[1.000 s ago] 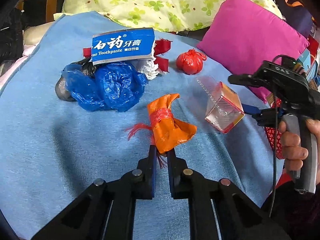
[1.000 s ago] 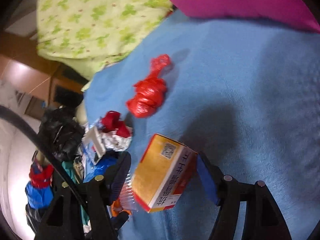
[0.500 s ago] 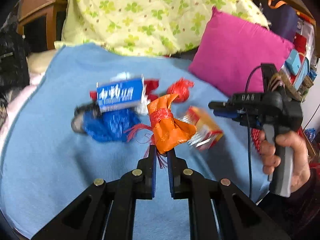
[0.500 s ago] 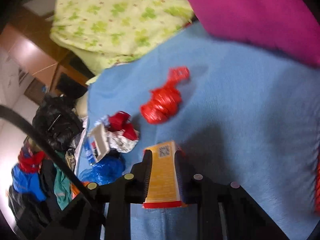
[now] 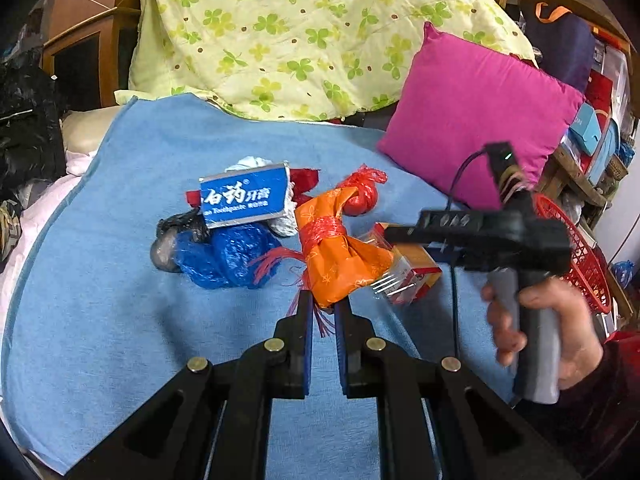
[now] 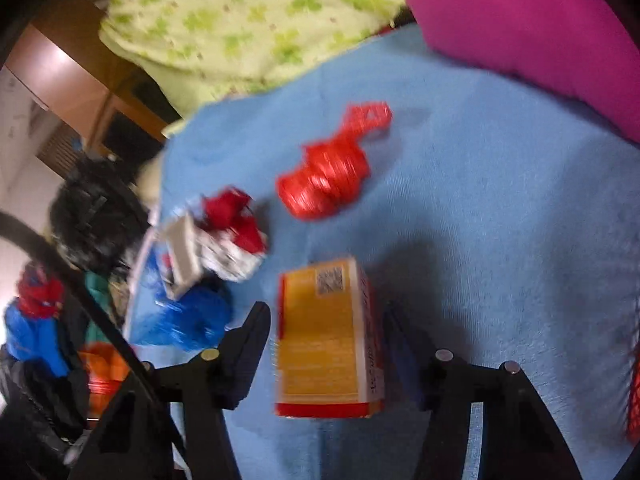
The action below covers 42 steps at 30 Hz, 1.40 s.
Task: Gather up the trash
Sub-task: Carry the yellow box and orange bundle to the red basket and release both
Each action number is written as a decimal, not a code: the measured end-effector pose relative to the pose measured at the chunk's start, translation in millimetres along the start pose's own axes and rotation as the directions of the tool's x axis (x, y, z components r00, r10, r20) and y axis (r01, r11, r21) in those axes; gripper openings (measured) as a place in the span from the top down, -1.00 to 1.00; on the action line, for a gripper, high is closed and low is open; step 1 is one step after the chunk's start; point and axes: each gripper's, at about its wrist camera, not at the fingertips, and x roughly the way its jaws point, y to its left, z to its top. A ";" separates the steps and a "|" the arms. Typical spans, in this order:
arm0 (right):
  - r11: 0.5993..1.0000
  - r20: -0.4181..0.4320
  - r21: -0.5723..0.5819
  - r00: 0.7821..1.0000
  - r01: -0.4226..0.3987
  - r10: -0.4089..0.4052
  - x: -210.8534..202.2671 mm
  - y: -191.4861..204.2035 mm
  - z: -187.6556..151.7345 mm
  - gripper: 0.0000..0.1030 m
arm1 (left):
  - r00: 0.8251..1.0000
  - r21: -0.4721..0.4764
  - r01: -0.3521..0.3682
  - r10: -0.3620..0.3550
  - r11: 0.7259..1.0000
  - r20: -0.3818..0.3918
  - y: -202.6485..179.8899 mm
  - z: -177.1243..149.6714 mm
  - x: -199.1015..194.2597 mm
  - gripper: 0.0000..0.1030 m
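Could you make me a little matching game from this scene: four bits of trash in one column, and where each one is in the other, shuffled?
Things:
1. orange bundle
2. yellow box
3. toothpaste box
4. red knotted bag

Places:
A. lying alone on the blue blanket
B. on top of the blue plastic bag
C. pinched in the left gripper
D. between the open jaws of the right gripper

Pairs: 1-C, 2-D, 3-B, 4-A

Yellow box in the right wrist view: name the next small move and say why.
Probably close the right gripper on the yellow box: it sits between the open jaws with a gap on each side, not yet gripped.
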 end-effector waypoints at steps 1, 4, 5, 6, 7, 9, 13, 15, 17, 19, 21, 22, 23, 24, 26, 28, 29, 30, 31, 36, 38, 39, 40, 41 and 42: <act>1.000 -0.013 -0.013 1.000 0.002 -0.002 3.9 2.3 -2.0 -0.21 | 1.000 -0.005 0.003 -0.003 1.000 0.004 2.0 0.4 -2.7 0.79; 0.996 -0.036 -0.072 0.998 0.052 -0.055 10.5 13.0 -7.8 -0.21 | 1.000 -0.009 0.001 -0.001 1.000 0.019 5.5 1.3 -8.6 0.79; 0.994 -0.052 -0.077 0.996 0.073 -0.077 14.0 13.3 -10.7 -0.16 | 1.000 -0.010 0.003 -0.003 1.000 0.020 6.2 1.7 -9.7 0.79; 0.994 -0.068 -0.076 0.995 0.073 -0.078 16.8 12.6 -12.6 -0.04 | 1.000 -0.011 0.004 -0.004 1.000 0.021 6.4 2.4 -11.3 0.79; 0.994 -0.087 -0.085 0.994 0.061 -0.068 18.1 13.0 -13.8 0.07 | 1.000 -0.010 0.002 -0.002 1.000 0.025 6.4 3.2 -12.5 0.79; 0.994 -0.053 -0.094 0.997 0.052 -0.057 9.8 14.0 -14.0 0.07 | 0.999 -0.007 0.007 -0.007 1.000 0.032 5.2 6.4 -17.0 0.79; 0.992 0.137 -0.122 0.990 0.028 -0.011 -49.1 16.1 -8.7 0.07 | 0.998 0.030 0.018 -0.020 0.999 0.065 -9.0 21.8 -32.2 0.79; 0.991 0.228 -0.133 0.973 0.006 0.024 -83.8 15.3 -9.6 0.07 | 0.996 0.061 0.039 -0.044 0.997 0.079 -23.7 34.7 -41.6 0.79; 0.989 0.333 -0.150 0.941 -0.003 0.054 -130.0 12.6 -15.1 0.07 | 0.993 0.097 0.053 -0.062 0.994 0.099 -39.6 46.6 -50.2 0.79; 0.989 0.418 -0.139 0.903 -0.041 0.096 -179.1 0.1 -24.5 0.07 | 0.989 0.149 0.078 -0.095 0.986 0.116 -67.0 61.8 -59.0 0.79; 0.991 0.494 -0.112 0.862 -0.070 0.116 -227.9 -19.5 -33.2 0.07 | 0.984 0.184 0.110 -0.133 0.977 0.120 -89.7 71.3 -62.7 0.79; 0.992 0.517 -0.102 0.849 -0.070 0.113 -246.2 -24.7 -34.6 0.07 | 0.981 0.201 0.135 -0.160 0.970 0.114 -105.2 77.7 -63.1 0.79; 0.995 0.546 -0.078 0.832 -0.064 0.097 -268.2 -37.9 -38.1 0.07 | 0.977 0.217 0.162 -0.187 0.963 0.100 -120.9 82.9 -61.5 0.79; 0.997 0.569 -0.041 0.819 -0.060 0.073 -287.5 -54.4 -42.3 0.07 | 0.972 0.238 0.199 -0.223 0.951 0.079 -140.3 89.2 -58.2 0.79; 0.999 0.589 0.010 0.808 -0.052 0.036 -311.8 -81.0 -51.1 0.07 | 0.961 0.261 0.251 -0.273 0.932 0.051 -169.8 96.9 -51.9 0.79; 0.997 0.576 0.070 0.817 -0.015 -0.028 -331.6 -111.2 -61.7 0.07 | 0.941 0.288 0.324 -0.339 0.901 0.000 -207.0 102.1 -39.8 0.79; 0.995 0.570 0.096 0.820 -0.006 -0.050 -336.2 -121.9 -66.4 0.07 | 0.934 0.300 0.345 -0.356 0.889 -0.019 -221.6 102.9 -34.6 0.79; 0.992 0.566 0.127 0.822 -0.007 -0.067 -342.3 -137.3 -73.5 0.06 | 0.930 0.312 0.357 -0.365 0.880 -0.034 -234.6 101.9 -30.5 0.79; 0.989 0.560 0.148 0.825 -0.006 -0.079 -346.5 -148.5 -78.5 0.05 | 0.924 0.323 0.375 -0.376 0.869 -0.063 -252.2 99.9 -20.3 0.79; 0.966 0.496 0.259 0.855 0.022 -0.153 -352.1 -196.6 -87.3 -0.05 | 0.907 0.335 0.419 -0.376 0.844 -0.188 -301.8 81.3 21.4 0.78; 0.961 0.487 0.276 0.862 0.004 -0.144 -353.5 -209.3 -90.3 -0.29 | 0.908 0.348 0.413 -0.355 0.841 -0.221 -312.4 74.1 33.4 0.58; 0.958 0.486 0.287 0.862 -0.002 -0.144 -351.9 -214.7 -91.2 -0.30 | 0.910 0.350 0.407 -0.339 0.844 -0.239 -315.6 72.3 40.0 0.44; 0.953 0.483 0.302 0.863 -0.002 -0.151 -348.2 -217.1 -89.2 -0.31 | 0.916 0.347 0.388 -0.318 0.854 -0.244 -315.1 70.7 44.4 0.23; 0.950 0.479 0.311 0.865 -0.006 -0.151 -345.1 -219.0 -88.3 -0.31 | 0.923 0.341 0.374 -0.309 0.862 -0.231 -310.9 70.5 43.9 0.21; 0.949 0.479 0.316 0.866 -0.017 -0.144 -343.4 -222.8 -89.1 -0.31 | 0.923 0.336 0.375 -0.315 0.864 -0.220 -305.0 71.7 40.1 0.21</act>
